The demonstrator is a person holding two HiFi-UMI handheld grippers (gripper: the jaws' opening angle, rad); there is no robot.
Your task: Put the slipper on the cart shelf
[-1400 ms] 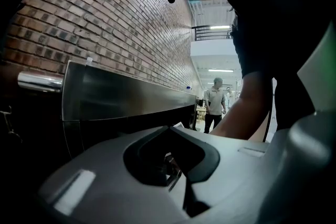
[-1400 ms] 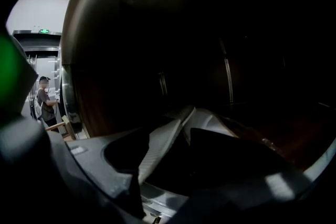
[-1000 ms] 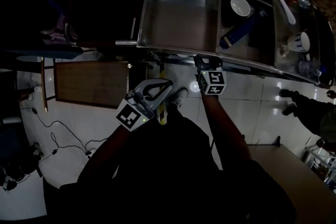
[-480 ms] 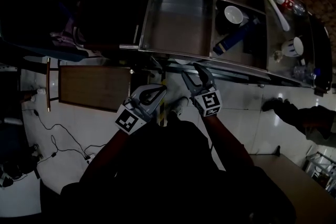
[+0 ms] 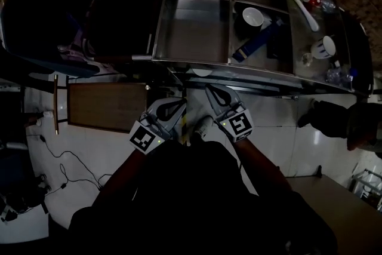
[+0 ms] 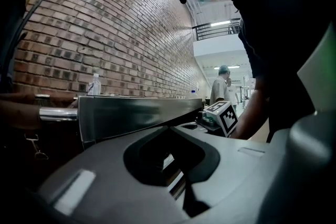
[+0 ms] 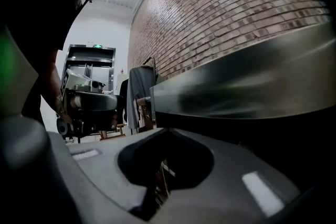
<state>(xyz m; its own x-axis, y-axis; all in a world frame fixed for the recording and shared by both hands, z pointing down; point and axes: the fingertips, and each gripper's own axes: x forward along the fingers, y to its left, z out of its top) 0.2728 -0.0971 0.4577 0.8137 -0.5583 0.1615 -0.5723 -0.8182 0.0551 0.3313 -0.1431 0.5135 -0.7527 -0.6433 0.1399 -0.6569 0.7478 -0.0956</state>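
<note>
Both hands hold their tools roughly level at the near rim of the cart [image 5: 197,61]. The left gripper [image 5: 180,103] is closed and empty. The right gripper [image 5: 210,90] has just closed its jaws on nothing. A pale shape, possibly the slipper [image 5: 202,72], lies under that rim on a lower shelf, just beyond both. The floor [image 5: 107,146] is white tile, and a brick wall [image 6: 105,34] stands behind.

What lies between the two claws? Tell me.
A pale shoe on the floor, in the head view, between left claw and right claw.
</note>
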